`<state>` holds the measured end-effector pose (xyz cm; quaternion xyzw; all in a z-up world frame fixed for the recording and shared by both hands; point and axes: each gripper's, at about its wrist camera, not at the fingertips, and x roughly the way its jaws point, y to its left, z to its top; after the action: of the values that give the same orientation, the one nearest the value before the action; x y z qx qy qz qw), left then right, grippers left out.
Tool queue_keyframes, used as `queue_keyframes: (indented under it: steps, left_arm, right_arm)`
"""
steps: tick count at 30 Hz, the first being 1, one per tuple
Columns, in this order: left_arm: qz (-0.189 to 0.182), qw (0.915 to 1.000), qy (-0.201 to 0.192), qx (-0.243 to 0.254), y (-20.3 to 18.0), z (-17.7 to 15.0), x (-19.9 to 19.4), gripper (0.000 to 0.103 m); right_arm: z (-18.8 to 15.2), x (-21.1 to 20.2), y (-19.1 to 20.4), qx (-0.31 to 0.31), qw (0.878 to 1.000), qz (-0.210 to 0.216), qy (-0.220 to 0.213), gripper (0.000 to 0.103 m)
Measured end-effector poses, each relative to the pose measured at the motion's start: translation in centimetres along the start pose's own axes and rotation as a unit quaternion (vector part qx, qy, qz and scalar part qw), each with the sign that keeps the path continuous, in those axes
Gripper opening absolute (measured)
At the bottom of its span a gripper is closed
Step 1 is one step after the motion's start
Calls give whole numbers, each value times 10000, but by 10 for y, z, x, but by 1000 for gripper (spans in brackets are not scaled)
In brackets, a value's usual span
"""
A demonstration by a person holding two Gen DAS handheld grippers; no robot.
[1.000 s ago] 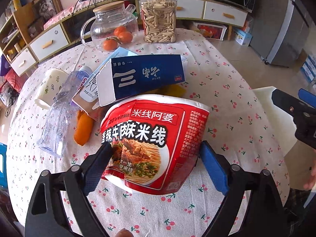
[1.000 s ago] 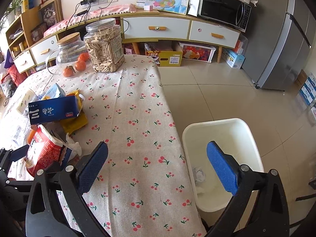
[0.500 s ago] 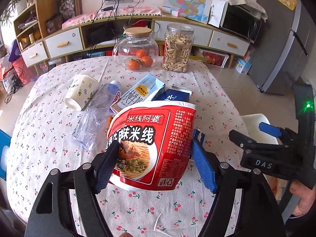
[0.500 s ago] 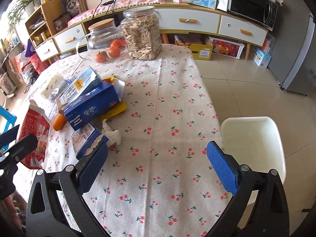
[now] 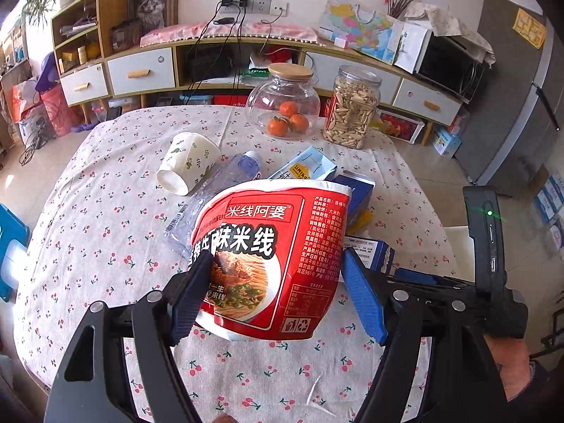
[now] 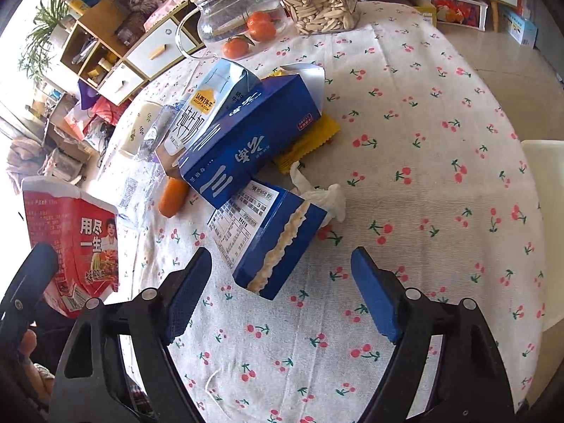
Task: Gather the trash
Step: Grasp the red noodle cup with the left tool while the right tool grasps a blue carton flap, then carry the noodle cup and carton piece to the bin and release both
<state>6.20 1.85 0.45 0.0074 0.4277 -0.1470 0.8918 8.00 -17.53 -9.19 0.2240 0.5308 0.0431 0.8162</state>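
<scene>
The left hand-held gripper (image 5: pixel 276 294) pinches the red instant noodle cup (image 5: pixel 271 257) above the cherry-print bench (image 5: pixel 105 232). The right hand-held gripper (image 6: pixel 282 292), jaws closing with nothing pressed yet, hovers just before the small blue carton (image 6: pixel 278 239), beside a crumpled tissue (image 6: pixel 324 194).

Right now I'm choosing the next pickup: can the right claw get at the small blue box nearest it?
Probably yes: the right claw is closing, nothing between its pads, and the small blue box lies uncovered just ahead.
</scene>
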Motion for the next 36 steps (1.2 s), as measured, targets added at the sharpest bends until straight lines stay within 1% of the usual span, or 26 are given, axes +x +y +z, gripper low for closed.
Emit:
queue_keyframes:
  steps: [1, 3, 5, 7, 8, 13, 16, 20, 27, 36]
  left_arm:
    - [3, 10000, 6, -11, 2, 0, 0, 72]
    - [1, 10000, 4, -37, 5, -1, 0, 72]
    - [16, 10000, -4, -45, 8, -1, -1, 72]
    - [47, 10000, -15, -65, 9, -2, -1, 72]
    - [64, 10000, -17, -73, 10, -3, -1, 72]
    - [128, 9997, -69, -177, 14, -2, -1, 72]
    - [148, 9995, -114, -239, 15, -1, -3, 72]
    - [145, 9993, -179, -299, 15, 1, -5, 72]
    - [87, 9985, -378, -382, 9, 8, -12, 72]
    - [-34, 9967, -692, -427, -9, 17, -18, 72]
  right_arm:
    - [1, 2, 0, 68, 10000, 51, 2, 75]
    - [2, 5, 1, 137, 9998, 112, 12, 65]
    - [2, 8, 4, 94, 9999, 101, 77, 40]
    - [0, 8, 6, 46, 9999, 74, 84, 36]
    - [-1, 7, 7, 22, 10000, 48, 36, 33]
    - [-3, -6, 15, -216, 9996, 69, -163, 24]
    - [-4, -16, 22, -413, 9987, 58, -280, 17]
    - [-6, -30, 28, -663, 9966, -25, -479, 13]
    - [-9, -54, 26, -913, 9931, -16, -735, 12]
    - [-9, -88, 21, -989, 9881, 85, -1177, 12]
